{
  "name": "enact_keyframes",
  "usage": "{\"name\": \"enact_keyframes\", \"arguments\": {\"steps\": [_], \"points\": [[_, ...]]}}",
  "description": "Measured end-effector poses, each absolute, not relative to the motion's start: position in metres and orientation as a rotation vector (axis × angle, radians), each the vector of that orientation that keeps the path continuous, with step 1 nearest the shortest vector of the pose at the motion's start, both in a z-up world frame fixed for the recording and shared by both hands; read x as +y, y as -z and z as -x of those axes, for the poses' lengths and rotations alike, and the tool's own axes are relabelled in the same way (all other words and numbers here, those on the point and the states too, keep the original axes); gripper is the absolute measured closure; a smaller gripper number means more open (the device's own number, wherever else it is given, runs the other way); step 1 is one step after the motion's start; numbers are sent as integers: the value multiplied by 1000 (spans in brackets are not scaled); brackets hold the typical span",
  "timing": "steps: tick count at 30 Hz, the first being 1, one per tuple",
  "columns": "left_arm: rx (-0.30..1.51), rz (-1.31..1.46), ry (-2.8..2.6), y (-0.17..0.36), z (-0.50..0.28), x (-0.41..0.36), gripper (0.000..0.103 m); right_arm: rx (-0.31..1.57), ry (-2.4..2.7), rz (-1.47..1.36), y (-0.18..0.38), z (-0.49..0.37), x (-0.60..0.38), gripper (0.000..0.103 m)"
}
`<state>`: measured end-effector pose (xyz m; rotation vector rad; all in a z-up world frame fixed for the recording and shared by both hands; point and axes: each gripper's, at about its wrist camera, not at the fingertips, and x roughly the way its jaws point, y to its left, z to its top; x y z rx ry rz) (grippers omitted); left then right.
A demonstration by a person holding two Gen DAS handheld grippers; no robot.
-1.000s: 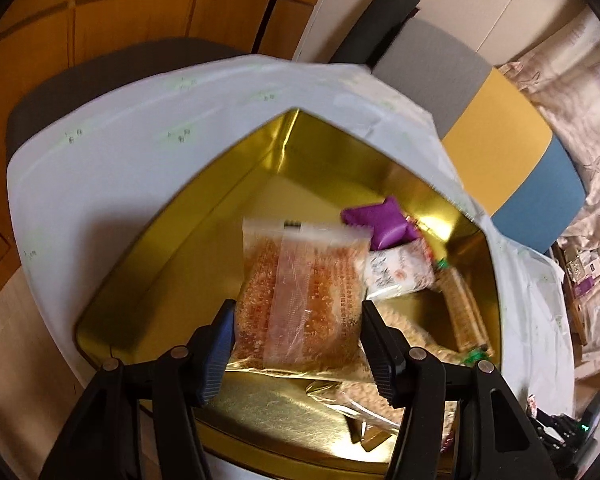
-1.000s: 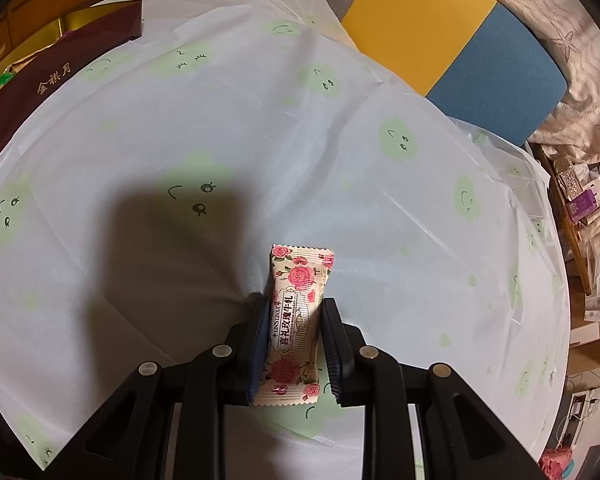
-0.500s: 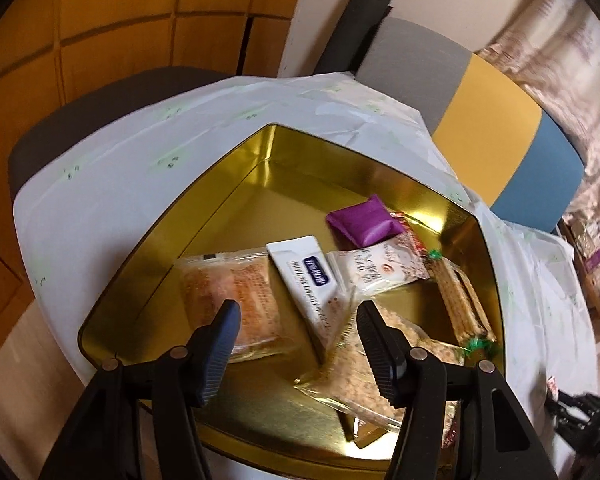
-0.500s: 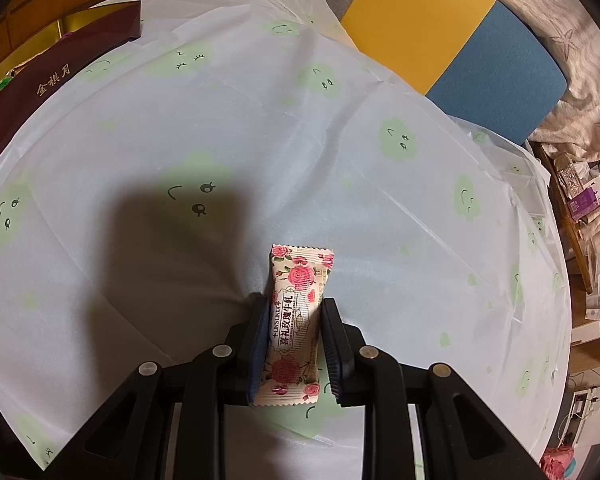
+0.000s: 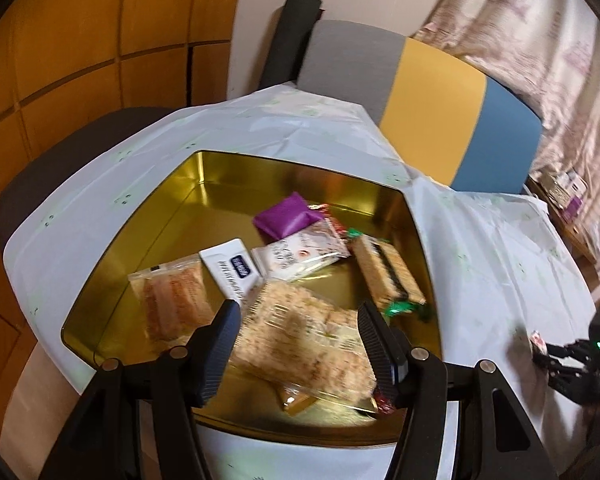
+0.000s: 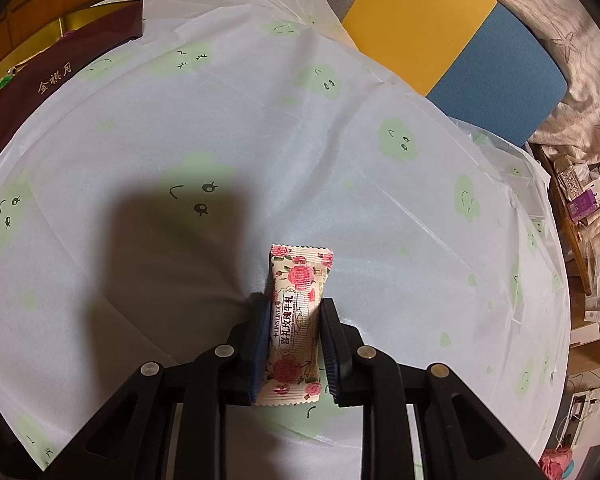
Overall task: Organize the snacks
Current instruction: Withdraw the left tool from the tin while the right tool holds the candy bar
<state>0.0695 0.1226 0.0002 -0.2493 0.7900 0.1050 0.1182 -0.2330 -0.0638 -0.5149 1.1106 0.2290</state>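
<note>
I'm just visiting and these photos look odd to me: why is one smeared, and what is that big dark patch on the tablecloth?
Left wrist view: motion blur smears the snack packets in the gold tin, whose walls glare. Right wrist view: sharp; the dark patch is a shadow on the tablecloth beside the rose-print candy. Both views: fisheye lenses bend straight edges.

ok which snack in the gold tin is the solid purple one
The purple packet, lying toward the far side of the gold tin. It alone is plain opaque purple; the other snacks there are clear-wrapped pale or orange biscuits, a white packet and printed wrappers.
</note>
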Motion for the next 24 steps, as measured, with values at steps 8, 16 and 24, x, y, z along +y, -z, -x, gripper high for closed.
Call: {"name": "enact_keyframes", "arguments": {"steps": [8,16,24], "points": [[782,214,-47,-5,-62,105,41,1114,-228,508,64,-118,-233,80],[769,188,20,-5,-54,90,41,1119,-222,498,64,-119,-233,81],[777,119,318,2,-37,38,41,1137,-203,451,64,-122,-236,82]]}}
